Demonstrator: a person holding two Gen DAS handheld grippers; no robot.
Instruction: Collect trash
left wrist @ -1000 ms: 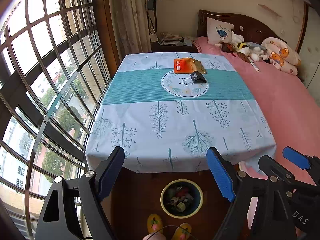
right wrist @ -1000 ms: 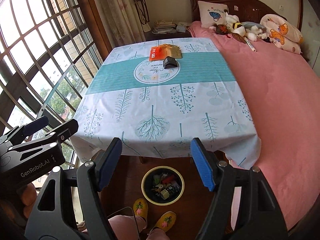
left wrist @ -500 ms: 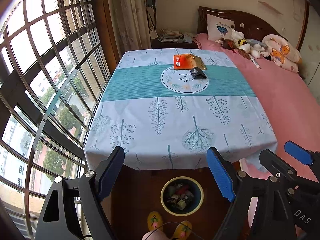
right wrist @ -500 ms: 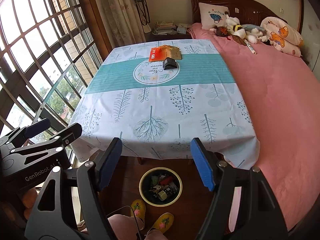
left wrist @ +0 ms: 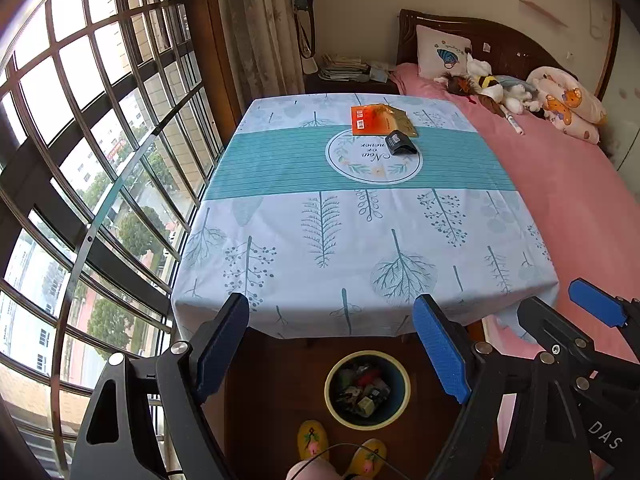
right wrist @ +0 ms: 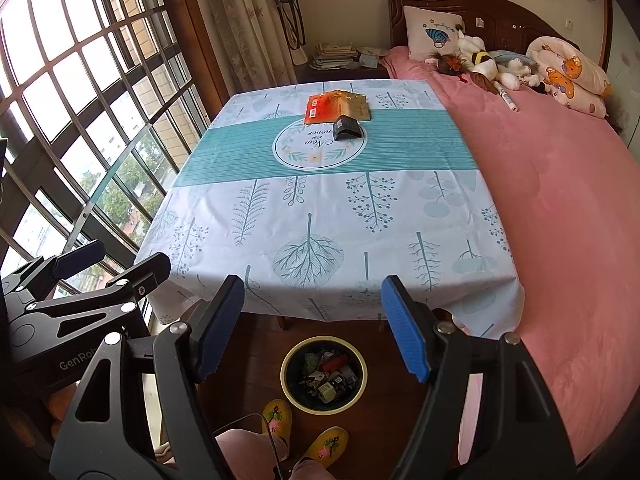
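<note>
**Both grippers wide open above the bin, trash on the far half of the table**

The left gripper (left wrist: 332, 344) hangs over the near edge of the table (left wrist: 280, 280) with its 2 blue-padded fingers (left wrist: 440, 354) spread wide and nothing between them. The right gripper (right wrist: 310, 328) is in the same state: jaws far apart, empty, held just off the table's near edge. Each gripper shows in the other's view, the right gripper at the lower right of the left wrist view and the left gripper at the lower left of the right wrist view.

The trash lies well away from both tools, on the far half of the tablecloth. An orange packet (left wrist: 370, 120) lies flat near the far edge, overlapping a gold packet (left wrist: 402, 122) on its right. A small black wrapper (left wrist: 401, 145) sits just in front of them, on the rim of the round printed emblem (left wrist: 372, 158) in the teal band.

On the wooden floor below the near edge stands a round bin (left wrist: 332, 400) with a yellow rim, already holding mixed scraps. 2 yellow slippers (right wrist: 304, 432) show beside it. A pink bed (right wrist: 560, 200) runs along the table's right side, with stuffed toys (right wrist: 484, 62) at its head.
</note>
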